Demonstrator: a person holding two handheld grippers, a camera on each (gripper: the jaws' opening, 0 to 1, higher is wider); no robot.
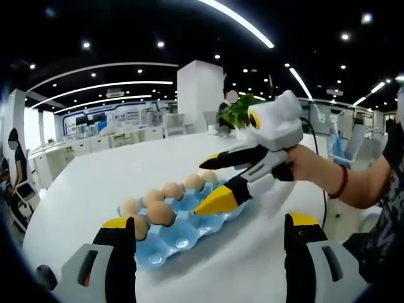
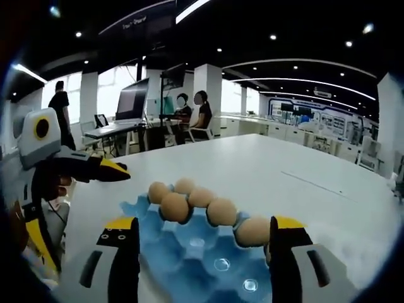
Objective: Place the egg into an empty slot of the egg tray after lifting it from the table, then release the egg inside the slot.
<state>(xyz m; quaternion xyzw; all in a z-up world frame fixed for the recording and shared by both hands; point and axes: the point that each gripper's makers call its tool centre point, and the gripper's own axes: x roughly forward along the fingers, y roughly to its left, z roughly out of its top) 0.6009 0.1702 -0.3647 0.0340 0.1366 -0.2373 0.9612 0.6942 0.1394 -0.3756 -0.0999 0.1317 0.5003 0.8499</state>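
- Eggs, brown and matt, sit in the pale blue moulded plastic egg tray (image 1: pixel 189 230) on the white table (image 1: pixel 82 183); several eggs (image 2: pixel 189 201) fill its slots, while other cups are glossy and bare.
- Left gripper (image 1: pixel 211 252), black with yellow tips, has its jaws spread wide and nothing between them; the tray lies ahead, mostly between the jaws, with one egg just beside the left tip.
- Right gripper (image 2: pixel 199 249) also has its jaws spread and empty in its own view, with the tray directly ahead and running under them; an egg (image 2: pixel 254 231) touches or sits just beside the inner edge of the right-hand jaw.
- In the left gripper view, the right gripper hovers over the tray's far end, its tips parted.
- My reading: either an egg has just been let go or a pick-up has not begun; I can't tell which.
- Loose egg on the table: I see none, so the next move calls for finding one.
- Tray's near edge is cut off below both pairs of jaws.
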